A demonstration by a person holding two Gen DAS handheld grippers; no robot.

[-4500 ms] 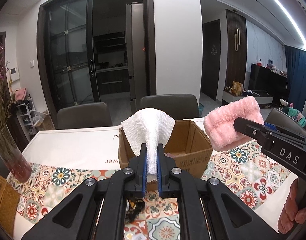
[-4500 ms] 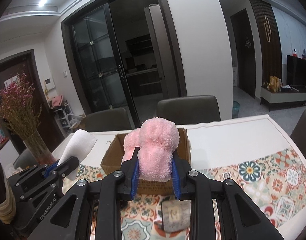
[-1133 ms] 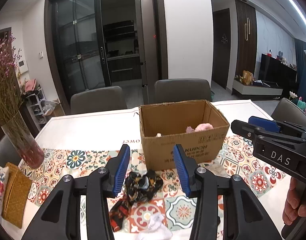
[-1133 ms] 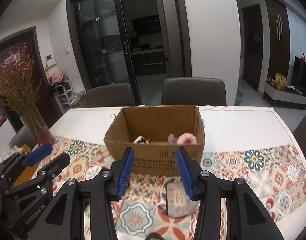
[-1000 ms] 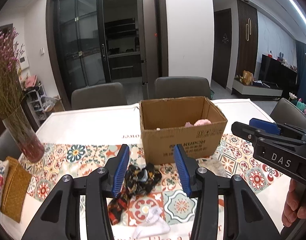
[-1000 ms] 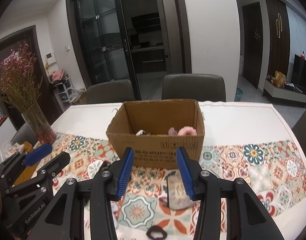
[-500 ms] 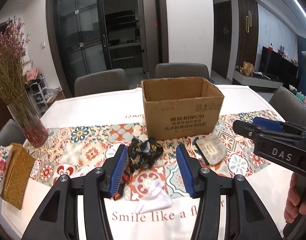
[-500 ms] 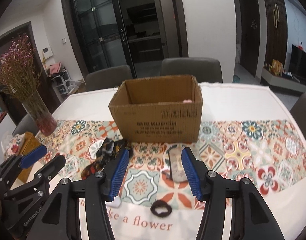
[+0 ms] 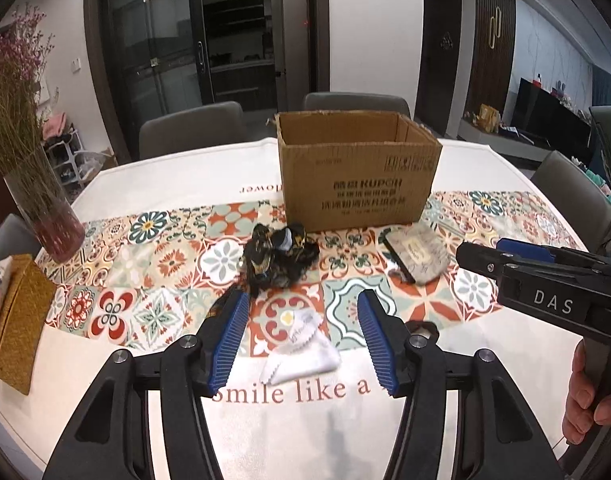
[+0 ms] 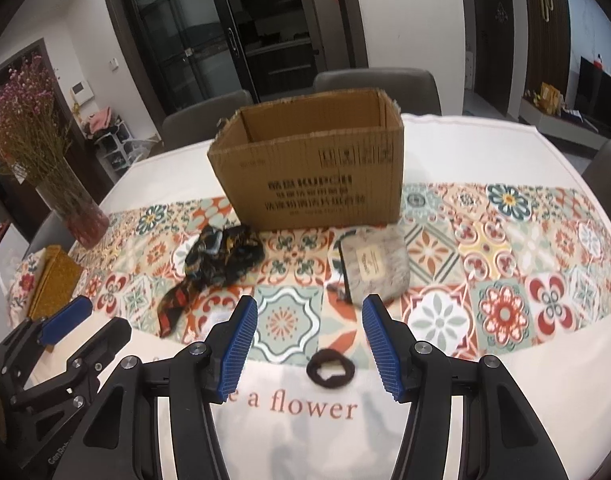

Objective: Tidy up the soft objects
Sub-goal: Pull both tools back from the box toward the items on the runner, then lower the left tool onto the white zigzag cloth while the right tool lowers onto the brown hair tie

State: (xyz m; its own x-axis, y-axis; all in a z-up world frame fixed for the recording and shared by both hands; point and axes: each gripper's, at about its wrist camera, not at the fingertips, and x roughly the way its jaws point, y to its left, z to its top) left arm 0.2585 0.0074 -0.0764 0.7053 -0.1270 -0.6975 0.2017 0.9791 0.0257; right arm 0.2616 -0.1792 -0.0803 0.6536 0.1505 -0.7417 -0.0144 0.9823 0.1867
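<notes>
Soft odds and ends are waiting on the patterned counter (image 9: 485, 208) as two empty hand-held grippers are angling down toward them. On the left, the left hand-held gripper (image 9: 301, 340) is holding nothing, its jaws opening around a small white cloth (image 9: 301, 354) lying flat on the lettered strip, with a dark patterned scarf (image 9: 279, 254) bunched just beyond. The right hand-held gripper (image 10: 309, 346) is standing about half open and empty, framing a brown hair tie (image 10: 331, 370) on the near edge, while a grey furry pouch (image 10: 375, 270) is resting just in front of the cardboard box (image 10: 317, 168), the likely home for everything. Doing this step well probably means bringing each pair of pads down on either side of its item, pinching the cloth at a raised fold rather than scraping the flat surface, and catching the tie across its ring so it is not slipping out. Keeping the two tools apart during the lift should be avoiding a clash over the box.
</notes>
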